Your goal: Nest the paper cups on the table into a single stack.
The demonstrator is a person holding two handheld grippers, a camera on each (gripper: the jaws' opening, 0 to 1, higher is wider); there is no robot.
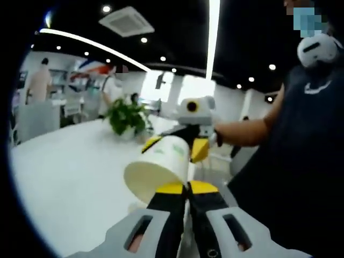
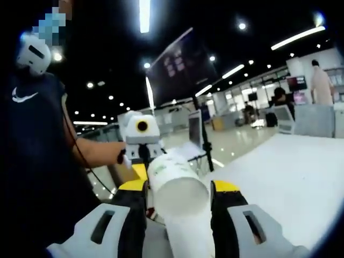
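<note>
Plainly both claws are raised above the white bench (image 1: 70,166), each carrying cup stock so the two can be slid together in the air; in the left gripper view, the left claw (image 1: 187,187) has its yellow tips drawn together on the rim of a paper cup (image 1: 157,171), which lies tilted with its base toward the camera and its mouth aimed at the right claw (image 1: 177,146); in the right gripper view, the right claw (image 2: 177,186) sits clamped on either side of a white cup stack (image 2: 180,201), pointed back at the left claw (image 2: 141,161); that facing alignment suggests nesting is the step in hand; a potted plant (image 1: 127,117) stands farther along the bench.
</note>
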